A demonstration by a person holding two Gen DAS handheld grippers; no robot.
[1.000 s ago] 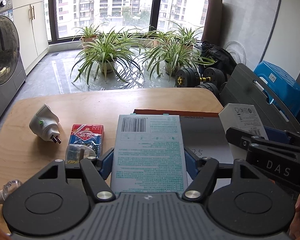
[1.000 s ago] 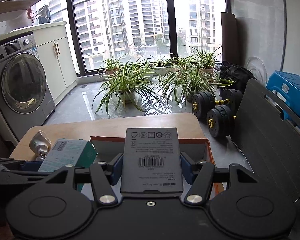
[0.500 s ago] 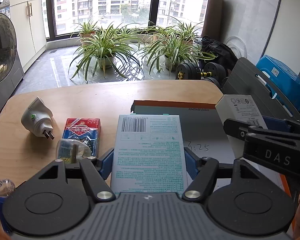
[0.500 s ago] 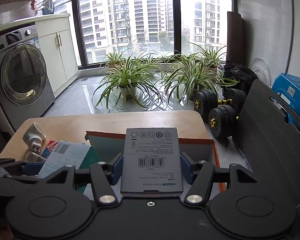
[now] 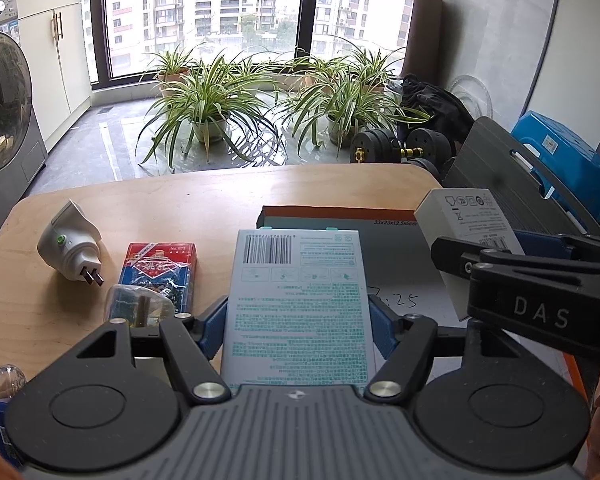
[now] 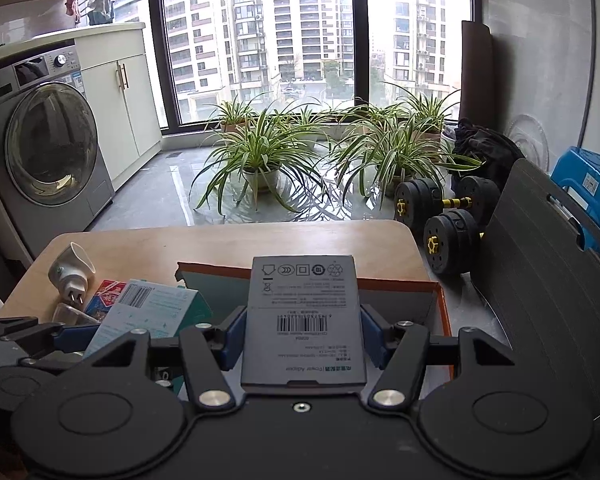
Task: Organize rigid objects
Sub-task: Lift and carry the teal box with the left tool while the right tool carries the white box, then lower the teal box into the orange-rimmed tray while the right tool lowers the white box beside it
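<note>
My left gripper (image 5: 298, 320) is shut on a white box with teal print and a barcode (image 5: 298, 280), blue pads pressing both long sides. It hangs over the near left part of a shallow orange-rimmed cardboard box (image 5: 340, 213). My right gripper (image 6: 304, 334) is shut on a grey power adapter box (image 6: 304, 312), held above the same cardboard box (image 6: 400, 285). In the left wrist view the right gripper (image 5: 484, 252) and its adapter box (image 5: 468, 216) come in from the right. The right wrist view shows the left gripper (image 6: 112, 336) and teal box (image 6: 148, 312) at lower left.
On the wooden table (image 5: 180, 200) left of the cardboard box lie a white plug adapter (image 5: 70, 248), a red and blue card pack (image 5: 158, 268) and a clear plastic item (image 5: 136, 304). A dark folded board (image 6: 540, 280), dumbbells (image 6: 440, 216) and potted plants (image 6: 260, 152) stand beyond the table.
Both views have shifted only slightly. Each gripper keeps the same hold on its box above the cardboard box.
</note>
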